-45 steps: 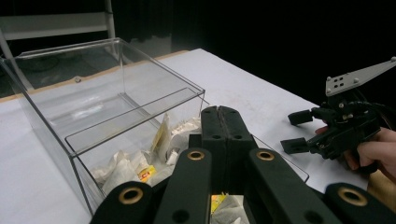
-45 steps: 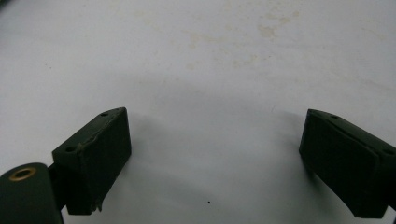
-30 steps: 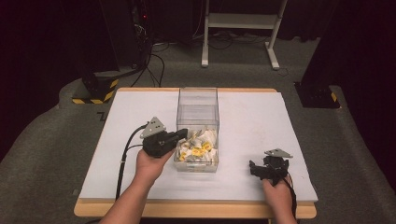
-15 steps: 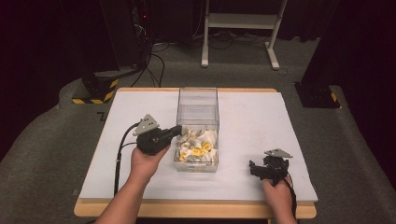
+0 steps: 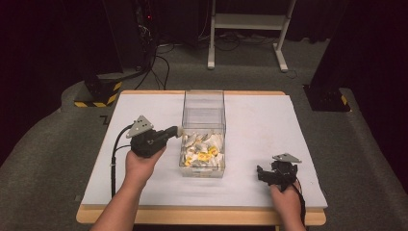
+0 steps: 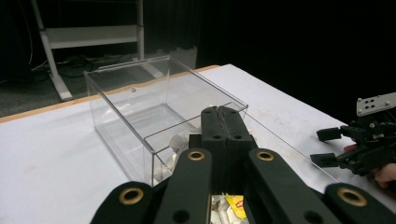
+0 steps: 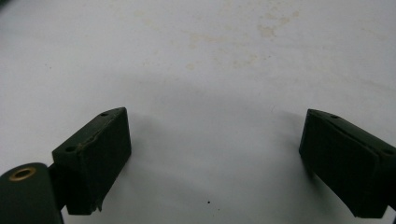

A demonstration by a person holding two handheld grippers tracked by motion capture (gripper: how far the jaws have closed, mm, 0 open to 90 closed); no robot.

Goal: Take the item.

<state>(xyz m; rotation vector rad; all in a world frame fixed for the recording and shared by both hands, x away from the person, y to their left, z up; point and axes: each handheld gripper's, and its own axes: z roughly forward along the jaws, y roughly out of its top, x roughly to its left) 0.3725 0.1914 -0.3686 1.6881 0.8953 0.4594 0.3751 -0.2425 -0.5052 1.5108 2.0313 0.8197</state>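
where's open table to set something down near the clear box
Bare white table lies right of the clear box, up to the right gripper, and at the far left corner. Crowded: the left gripper at the box's left wall, packets filling its near half.

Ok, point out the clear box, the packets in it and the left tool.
clear box (image 5: 204, 101): high view, far wall.
packets (image 5: 202, 150): high view, middle of the pile.
left tool (image 6: 222, 122): left gripper view, closed jaw tips.
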